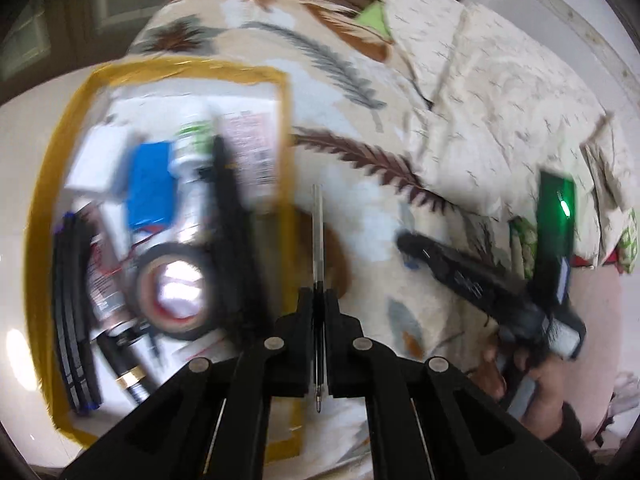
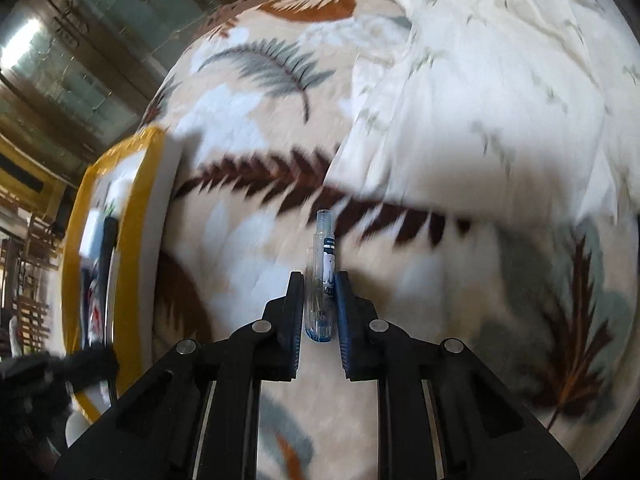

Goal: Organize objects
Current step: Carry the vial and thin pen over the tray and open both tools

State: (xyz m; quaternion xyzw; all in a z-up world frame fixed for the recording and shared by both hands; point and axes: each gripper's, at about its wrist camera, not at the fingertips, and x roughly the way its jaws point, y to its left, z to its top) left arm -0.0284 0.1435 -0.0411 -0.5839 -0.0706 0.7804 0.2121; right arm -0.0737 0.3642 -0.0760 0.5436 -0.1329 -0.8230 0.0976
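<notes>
Left gripper (image 1: 319, 320): nearest in the left wrist view, its black jaws pressed together on a thin pen refill (image 1: 317, 264). The refill runs straight along the fingers, writing tip toward the camera, pale tail pointing far.

Right gripper (image 2: 319, 300): jaws closed against the sides of a clear pen barrel (image 2: 320, 280). The barrel stands along the fingers, blue end near the camera, threaded open end pointing far.

Right gripper seen from the left wrist: it shows at the right (image 1: 404, 242), blurred, with the person's hand (image 1: 520, 372) on its handle.

Tray (image 1: 286, 128): a white tray with a yellow taped rim, left of the left gripper. Its right edge runs just beside the held refill. In the right wrist view the same rim (image 2: 148, 208) stands at the far left, well apart from the barrel.

Tray contents: crowded. A tape roll (image 1: 176, 296) lies near, a black marker (image 1: 232, 216) along the right side, a white bottle (image 1: 192, 168) and a blue block (image 1: 150, 184) farther. Other items are too blurred to name.

Blanket (image 1: 360, 208): a cream leaf-print cover under both grippers, bare between the tray's right edge and the right gripper.

White sheet (image 2: 480, 100): rumpled, far and right, its edge lapping over the blanket.
</notes>
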